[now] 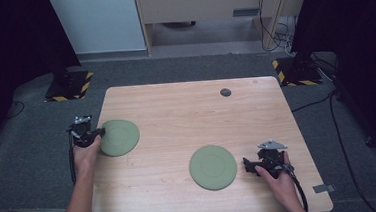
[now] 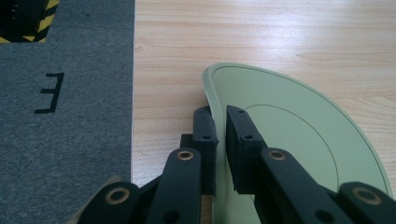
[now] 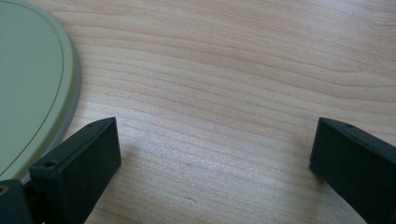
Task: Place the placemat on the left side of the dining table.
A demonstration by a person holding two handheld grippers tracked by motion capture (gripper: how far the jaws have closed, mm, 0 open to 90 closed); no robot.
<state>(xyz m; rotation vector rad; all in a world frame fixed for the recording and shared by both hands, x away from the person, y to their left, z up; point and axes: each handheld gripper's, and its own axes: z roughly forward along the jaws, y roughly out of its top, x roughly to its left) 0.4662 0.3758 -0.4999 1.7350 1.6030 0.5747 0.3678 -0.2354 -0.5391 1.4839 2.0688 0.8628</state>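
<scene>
Presently my left gripper [image 2: 219, 135] clamps the rim of the green plate [image 2: 299, 135] at the table's [image 1: 186, 111] left edge — my right gripper [image 3: 212, 154] stands wide open, empty.

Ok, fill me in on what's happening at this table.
A person works two handheld claws over a wooden table with two green plates on it. The left claw is shut on the rim of the left plate, near the table's left edge. The right claw stands open with only bare wood between its jaws, just beside the right plate, which lies flat and ungripped.
</scene>
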